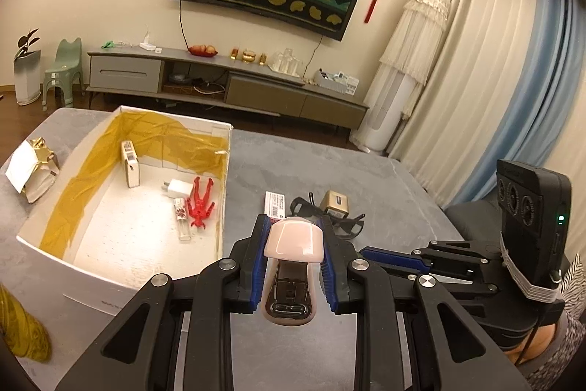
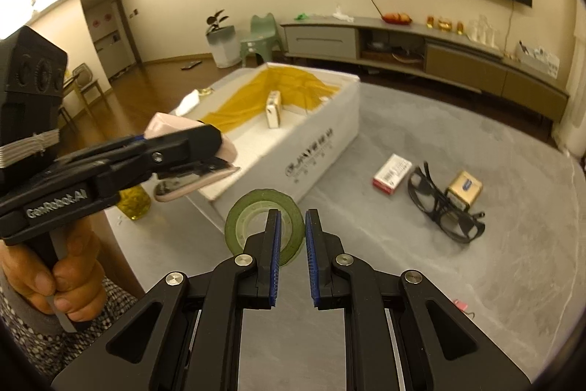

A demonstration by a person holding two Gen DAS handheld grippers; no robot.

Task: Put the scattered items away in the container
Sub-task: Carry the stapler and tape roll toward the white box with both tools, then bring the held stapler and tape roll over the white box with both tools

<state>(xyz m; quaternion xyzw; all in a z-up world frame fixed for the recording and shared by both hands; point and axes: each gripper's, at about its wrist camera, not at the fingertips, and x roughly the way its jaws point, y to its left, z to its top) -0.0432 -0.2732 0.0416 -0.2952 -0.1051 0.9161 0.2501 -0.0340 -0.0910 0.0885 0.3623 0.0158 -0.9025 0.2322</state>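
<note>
Nearest my left gripper [image 1: 293, 257], the glossy pink plastic stapler [image 1: 294, 246] sits clamped between its pads, held above the grey mat beside the white cardboard box [image 1: 110, 284]. I judge it stiff, light, slippery; mid-body grip suits. My right gripper [image 2: 293, 237] hangs parted and empty over the green tape roll [image 2: 256, 207].

Your box [image 1: 121, 281] sits on the table [image 1: 384, 178], left of your left gripper [image 1: 295, 229]. In it: charger [image 1: 180, 187] behind figurine [image 1: 199, 204] and small bottle [image 1: 182, 218]. Right of the box: card pack [image 2: 392, 174], glasses [image 2: 445, 207], battery [image 2: 465, 188]. Tape roll [image 2: 252, 207] lies before the box.
</note>
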